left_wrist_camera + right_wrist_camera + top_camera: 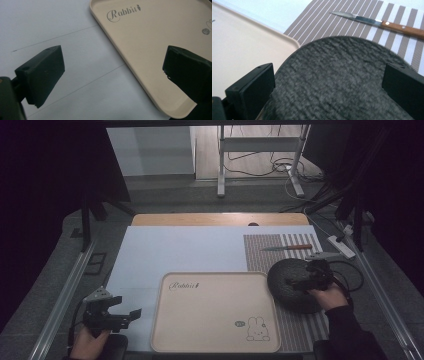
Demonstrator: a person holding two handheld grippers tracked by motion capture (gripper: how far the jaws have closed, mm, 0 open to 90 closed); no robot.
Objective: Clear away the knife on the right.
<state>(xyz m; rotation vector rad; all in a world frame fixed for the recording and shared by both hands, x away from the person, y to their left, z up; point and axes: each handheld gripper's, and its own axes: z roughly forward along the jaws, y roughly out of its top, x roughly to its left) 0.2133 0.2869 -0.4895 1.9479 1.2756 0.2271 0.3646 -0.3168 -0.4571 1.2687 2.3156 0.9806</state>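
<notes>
I am in a work room made for recording, like a lab, not a real kitchen. My table (pixel 170 250) has a pale sheet on it and metal rails (pixel 62 295) run down both sides. Dark curtains (pixel 45 180) hang to my left and right. Behind the table I see a bare floor with loose cables (pixel 280 167) and the metal legs of a stand (pixel 260 145). A white power strip (pixel 341 246) lies by the right rail. The things set out look like kitchen play: a beige tray (pixel 215 312) with a rabbit on it, a striped mat (pixel 280 250), a dark round plate (pixel 290 282) and a knife (pixel 287 248).
</notes>
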